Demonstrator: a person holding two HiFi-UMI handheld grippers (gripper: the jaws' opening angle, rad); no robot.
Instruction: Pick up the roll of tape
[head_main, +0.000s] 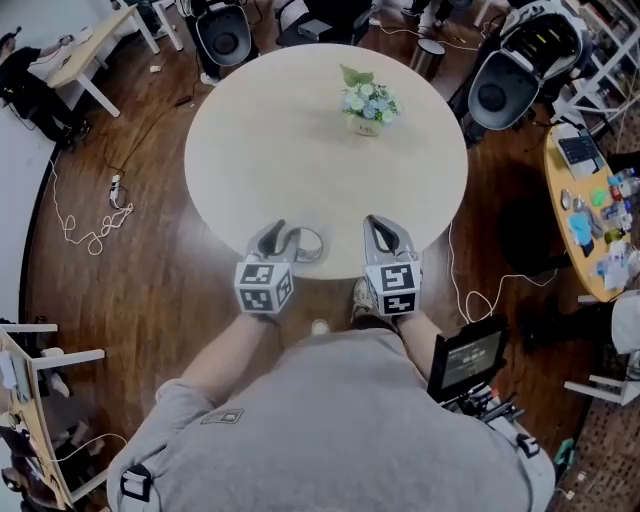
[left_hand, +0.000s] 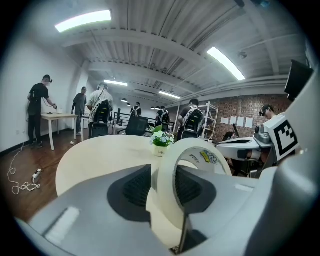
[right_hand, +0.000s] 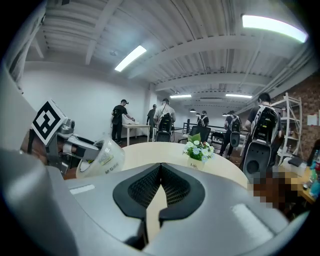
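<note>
One pale tape ring (left_hand: 210, 159) clamped in left tongs (left_hand: 164, 187) | right tongs (right_hand: 160, 187) together, empty

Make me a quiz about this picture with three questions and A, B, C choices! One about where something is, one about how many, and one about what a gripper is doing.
1. Where is the flower pot?
A. On the round table
B. On the floor
C. On a chair

2. How many flower pots stand on the round table?
A. One
B. Two
C. Three

3. What is the left gripper doing?
A. It is open with nothing in it
B. It is shut on the roll of tape
C. It is shut on the flower pot

Answers:
1 A, the pot stands on the far side of the tabletop.
2 A, the head view shows only one pot there.
3 B, one jaw sits inside the tape ring and one outside, pinching its wall.
</note>
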